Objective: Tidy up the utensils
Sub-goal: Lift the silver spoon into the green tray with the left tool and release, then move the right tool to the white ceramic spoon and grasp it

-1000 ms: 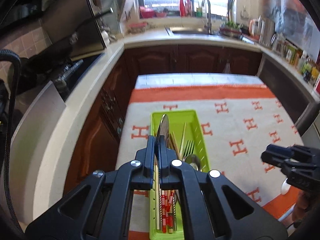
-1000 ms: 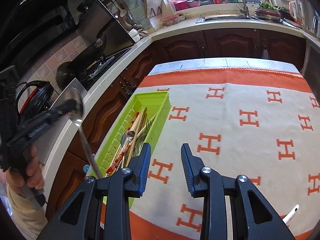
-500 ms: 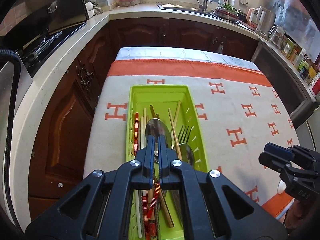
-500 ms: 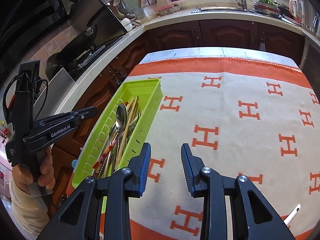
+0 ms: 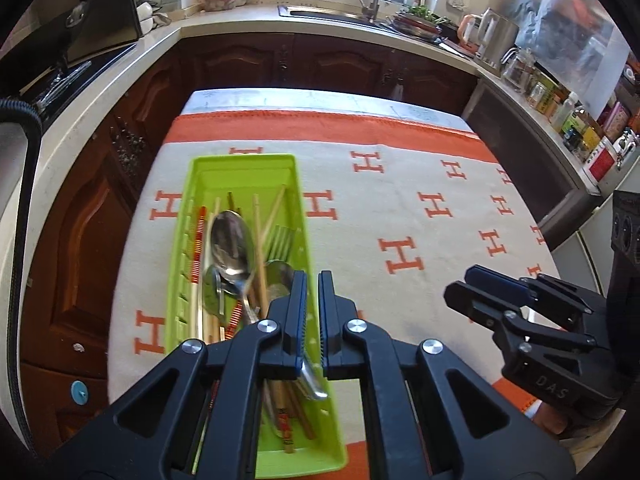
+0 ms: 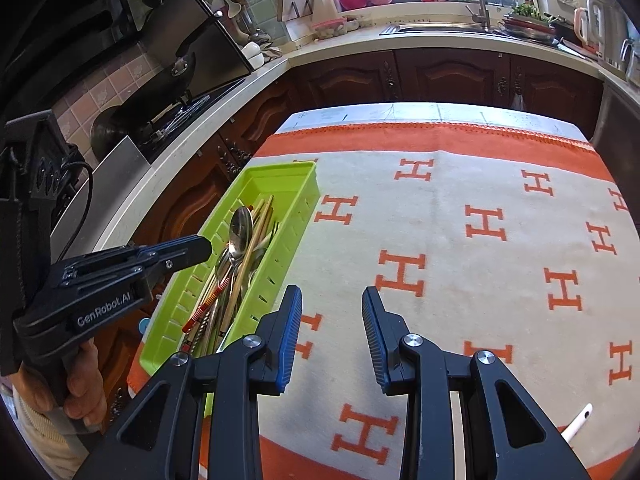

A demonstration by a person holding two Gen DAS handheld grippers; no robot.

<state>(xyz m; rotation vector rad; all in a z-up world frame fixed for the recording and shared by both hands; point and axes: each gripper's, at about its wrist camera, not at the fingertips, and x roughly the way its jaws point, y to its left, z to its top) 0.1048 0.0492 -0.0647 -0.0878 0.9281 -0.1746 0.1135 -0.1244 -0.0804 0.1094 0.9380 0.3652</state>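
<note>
A lime-green plastic tray (image 5: 244,159) (image 6: 280,169) sits on the left side of the patterned cloth and holds chopsticks, a fork and spoons. A large steel spoon (image 5: 232,242) (image 6: 241,224) lies in it on top of the others, bowl toward the far end. My left gripper (image 5: 313,286) (image 6: 202,246) hovers over the tray's near half, jaws all but closed with nothing between them. My right gripper (image 6: 331,314) (image 5: 466,284) stands open and empty over the cloth to the right of the tray.
The white cloth with orange H marks (image 6: 460,240) covers the table. A white utensil handle (image 6: 576,426) lies at the near right corner. Dark cabinets (image 5: 320,64) and a counter with a sink surround the table on the left, far and right sides.
My left gripper came down over the tray with the spoon. The spoon has left its jaws and now lies in the tray. The right gripper has stayed put.
</note>
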